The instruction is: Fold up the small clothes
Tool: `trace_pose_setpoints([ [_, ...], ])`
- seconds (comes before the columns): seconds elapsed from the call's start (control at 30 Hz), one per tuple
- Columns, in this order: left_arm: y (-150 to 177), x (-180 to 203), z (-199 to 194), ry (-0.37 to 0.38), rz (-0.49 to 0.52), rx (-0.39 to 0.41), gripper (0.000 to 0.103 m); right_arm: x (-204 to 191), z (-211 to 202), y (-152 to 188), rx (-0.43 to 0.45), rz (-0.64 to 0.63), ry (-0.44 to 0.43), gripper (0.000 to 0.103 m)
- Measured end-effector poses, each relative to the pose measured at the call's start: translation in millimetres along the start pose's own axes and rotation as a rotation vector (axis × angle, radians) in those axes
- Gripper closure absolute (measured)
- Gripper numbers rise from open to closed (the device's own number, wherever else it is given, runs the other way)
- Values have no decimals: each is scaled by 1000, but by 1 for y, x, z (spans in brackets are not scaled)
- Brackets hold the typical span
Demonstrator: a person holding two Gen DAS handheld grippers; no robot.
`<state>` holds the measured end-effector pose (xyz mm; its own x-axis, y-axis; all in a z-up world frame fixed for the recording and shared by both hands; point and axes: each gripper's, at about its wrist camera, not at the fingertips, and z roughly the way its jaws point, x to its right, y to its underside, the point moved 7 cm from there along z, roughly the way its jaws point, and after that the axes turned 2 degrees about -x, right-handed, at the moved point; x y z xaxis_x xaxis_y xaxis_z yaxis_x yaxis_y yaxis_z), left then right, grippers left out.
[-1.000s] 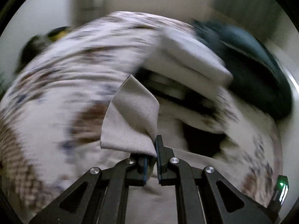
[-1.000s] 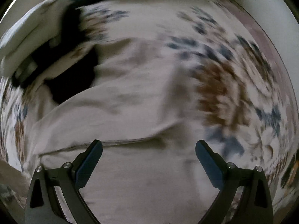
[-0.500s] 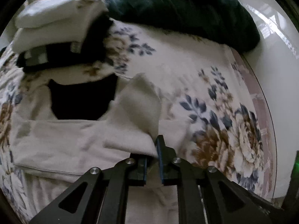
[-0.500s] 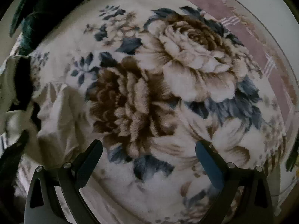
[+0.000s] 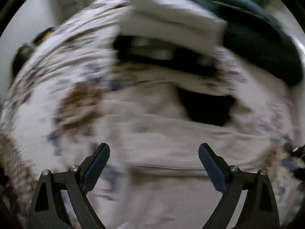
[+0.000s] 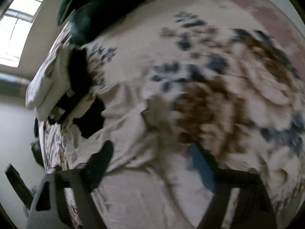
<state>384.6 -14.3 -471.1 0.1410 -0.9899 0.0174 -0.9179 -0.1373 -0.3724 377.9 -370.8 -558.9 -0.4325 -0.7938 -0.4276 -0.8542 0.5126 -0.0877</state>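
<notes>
- Left gripper (image 5: 154,158): jaws wide, empty, above beige garment (image 5: 171,145).
- Right gripper (image 6: 152,164): jaws wide, empty, over same garment (image 6: 129,126).
- Garment lies on floral bedspread (image 6: 219,80); folded stack (image 5: 171,24) beyond.

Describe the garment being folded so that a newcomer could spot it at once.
Start from the floral bedspread. In front of the stack of folded clothes lies a beige garment, spread flat. Unlike its patterned or white neighbours, it is plain beige with a black neckline.
</notes>
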Motion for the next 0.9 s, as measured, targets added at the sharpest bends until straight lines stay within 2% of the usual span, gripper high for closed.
trace_pose_setpoints([
  [0.07,3,-29,12,-59,-37,-27,8,-15,22,-10,-3,-52,85,30],
  [0.13,6,-53,23,-89,-97,-46,8,-19,48,-15,-43,-79,156,36],
  [0.17,7,-63,28,-96,-127,-56,8,-18,57,-14,-67,-86,186,60],
  [0.2,8,-69,32,-104,-149,-63,8,-18,65,-12,-87,-90,200,96],
  [0.33,0,-78,48,-103,-193,-70,8,-21,48,-12,5,-95,238,97],
  [0.4,-8,-73,57,-73,-196,-72,8,-15,42,-11,26,-72,261,97],
  [0.5,-21,-64,79,-77,-155,-83,8,0,46,-11,19,-83,321,97],
  [0.6,-25,-61,110,-111,-102,-132,8,-1,55,-11,-16,-66,279,97],
  [0.67,-22,-64,127,-105,-83,-163,6,-3,59,-14,-18,-68,271,96],
  [0.73,-23,-67,127,-77,-83,-167,6,-2,65,-15,-50,-47,260,95],
  [0.77,-23,-68,124,-66,-80,-166,6,0,67,-15,-67,-38,255,84],
  [0.8,-23,-71,117,-59,-76,-163,6,4,64,-14,-78,-26,242,66],
  [0.83,-21,-74,107,-46,-77,-159,6,7,60,-13,-72,-16,232,57],
  [0.87,-19,-77,100,-27,-79,-155,6,9,56,-11,-66,-7,224,42],
  [0.9,-15,-79,90,-1,-78,-152,6,10,54,-9,-69,-4,216,37],
])
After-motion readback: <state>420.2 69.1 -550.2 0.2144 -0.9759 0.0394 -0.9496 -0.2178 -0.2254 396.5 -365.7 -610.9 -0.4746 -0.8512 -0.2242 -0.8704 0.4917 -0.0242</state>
